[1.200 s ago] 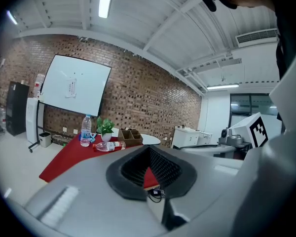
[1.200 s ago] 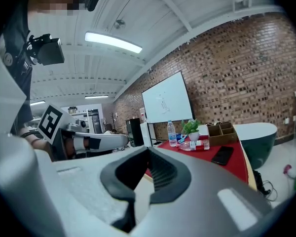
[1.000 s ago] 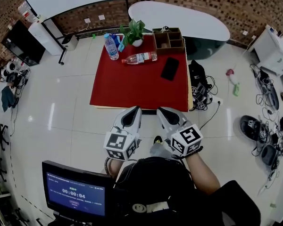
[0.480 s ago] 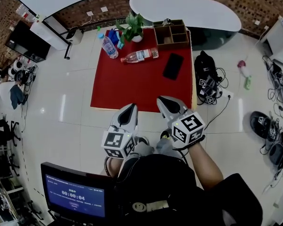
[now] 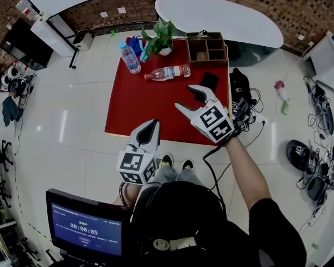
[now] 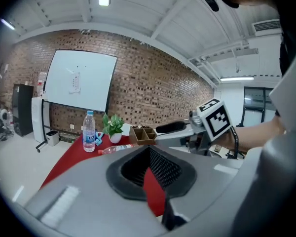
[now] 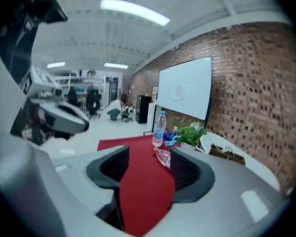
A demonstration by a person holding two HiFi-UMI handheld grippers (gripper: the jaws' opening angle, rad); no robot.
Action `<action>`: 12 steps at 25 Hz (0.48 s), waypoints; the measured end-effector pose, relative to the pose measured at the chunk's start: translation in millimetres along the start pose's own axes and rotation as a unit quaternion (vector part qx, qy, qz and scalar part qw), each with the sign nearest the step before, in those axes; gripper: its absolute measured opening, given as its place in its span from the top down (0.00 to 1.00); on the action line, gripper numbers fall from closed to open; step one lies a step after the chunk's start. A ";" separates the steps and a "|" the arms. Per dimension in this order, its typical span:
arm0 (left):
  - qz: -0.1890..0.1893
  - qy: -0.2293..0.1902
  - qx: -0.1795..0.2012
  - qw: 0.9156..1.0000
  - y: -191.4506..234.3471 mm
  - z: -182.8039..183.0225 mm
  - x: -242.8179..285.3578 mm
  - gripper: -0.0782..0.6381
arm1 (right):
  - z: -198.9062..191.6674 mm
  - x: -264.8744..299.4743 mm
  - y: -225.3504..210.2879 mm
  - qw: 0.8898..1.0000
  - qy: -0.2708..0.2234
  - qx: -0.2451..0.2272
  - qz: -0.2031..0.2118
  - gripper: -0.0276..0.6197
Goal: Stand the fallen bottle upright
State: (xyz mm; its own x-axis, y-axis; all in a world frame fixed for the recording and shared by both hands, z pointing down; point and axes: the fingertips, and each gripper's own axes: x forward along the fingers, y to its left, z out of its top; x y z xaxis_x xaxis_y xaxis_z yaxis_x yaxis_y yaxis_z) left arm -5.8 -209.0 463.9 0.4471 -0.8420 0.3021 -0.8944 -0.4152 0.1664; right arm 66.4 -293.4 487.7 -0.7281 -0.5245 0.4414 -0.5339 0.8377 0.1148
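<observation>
Red worktop point(image 5: 150, 102) just reached, right claw point(image 5: 190, 100) is opening, empty, toward the fallen bottle point(image 5: 167, 72) at 11 o'clock; left claw point(image 5: 150, 127) clenched.

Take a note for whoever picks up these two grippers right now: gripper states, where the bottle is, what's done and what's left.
Left gripper: shut, empty, at the near edge of the red table.
Right gripper: jaws opening, nothing between them, over the table and aimed toward the fallen bottle, not touching it.
Fallen bottle: on its side near the table's far end, in front of the plant, between the upright bottle and the wooden organiser.
Done: nothing yet; the bottle lies flat.
Left: reach it, grip it, stand it up on bare cloth, release.
</observation>
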 end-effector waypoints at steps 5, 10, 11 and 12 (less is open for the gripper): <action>0.021 -0.010 -0.023 0.999 49.5 9.9 -9.3 0.88 | -13.9 96.7 -23.9 0.968 0.159 -0.193 0.015 0.55; 0.058 -0.013 -0.037 0.998 90.7 6.8 -29.0 0.88 | -42.7 172.0 -36.6 0.919 0.253 -0.298 0.040 0.55; 0.065 -0.012 -0.041 0.997 97.7 5.2 -32.8 0.88 | -48.4 186.1 -41.2 0.908 0.271 -0.318 0.043 0.55; 0.072 -0.009 -0.045 0.996 104.6 3.0 -36.6 0.88 | -54.5 200.3 -46.6 0.895 0.287 -0.338 0.044 0.55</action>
State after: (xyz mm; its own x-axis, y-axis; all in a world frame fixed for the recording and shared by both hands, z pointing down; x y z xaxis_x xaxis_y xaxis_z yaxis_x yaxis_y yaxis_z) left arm -115.8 -222.6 467.4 0.3128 -0.8972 0.3119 -0.9441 -0.2576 0.2059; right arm -31.2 -429.3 619.2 -0.3091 -0.4503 0.8377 0.0376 0.8744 0.4838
